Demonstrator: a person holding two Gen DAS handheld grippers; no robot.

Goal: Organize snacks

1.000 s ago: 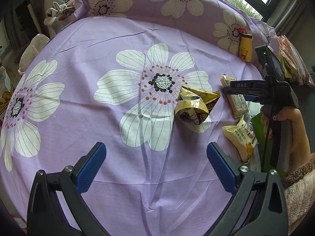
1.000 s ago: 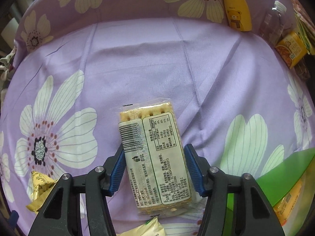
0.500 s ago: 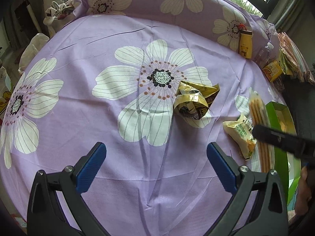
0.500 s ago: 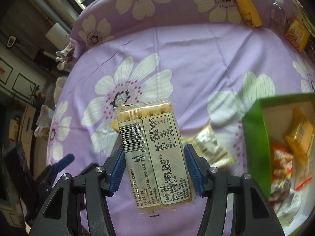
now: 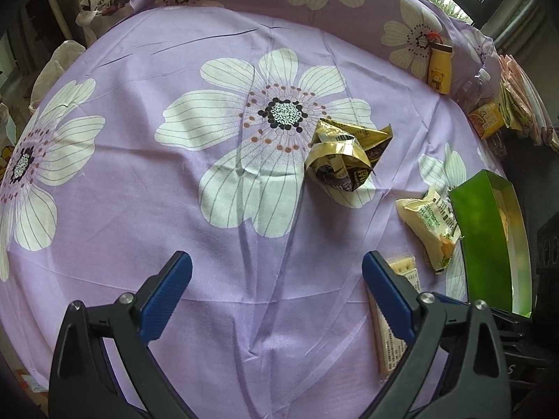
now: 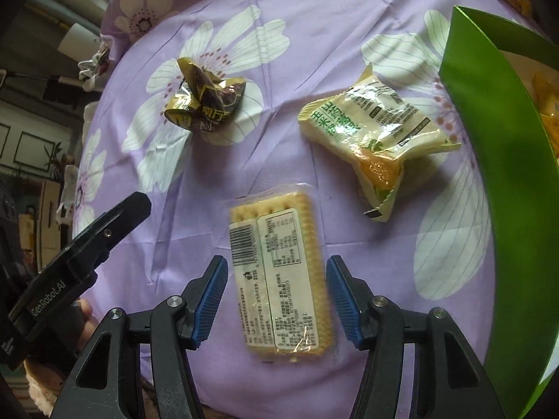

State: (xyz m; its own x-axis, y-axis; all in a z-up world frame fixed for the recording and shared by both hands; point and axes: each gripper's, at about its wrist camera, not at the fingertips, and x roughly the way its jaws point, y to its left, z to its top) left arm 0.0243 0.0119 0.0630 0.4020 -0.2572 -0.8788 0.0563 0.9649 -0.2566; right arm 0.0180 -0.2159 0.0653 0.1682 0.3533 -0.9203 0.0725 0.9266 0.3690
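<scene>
The right gripper (image 6: 276, 300) hangs over a purple flowered cloth (image 5: 146, 188), its blue pads (image 6: 209, 300) standing apart on either side of a cracker pack (image 6: 279, 279) that lies label-up between them; a narrow gap shows on each side, so the jaws are not clamped on it. The left gripper (image 5: 276, 296) hovers nearby with its jaws spread wide and nothing between them; in the right wrist view its black finger (image 6: 91, 237) juts in from the left. Just ahead of the crackers, to the right, a pale yellow snack bag (image 6: 377, 139) with green lettering rests on the cloth beside the wall of a green box (image 6: 489, 160), close to it, though contact cannot be told. A crumpled gold wrapper (image 6: 206, 104) sits well apart to the left on a white flower. Yellow packets (image 6: 545, 104) show inside the box. At the cloth's far edge stand a yellow bear bottle (image 5: 440, 70), a clear bottle (image 5: 475, 83) and an orange carton (image 5: 487, 118)
</scene>
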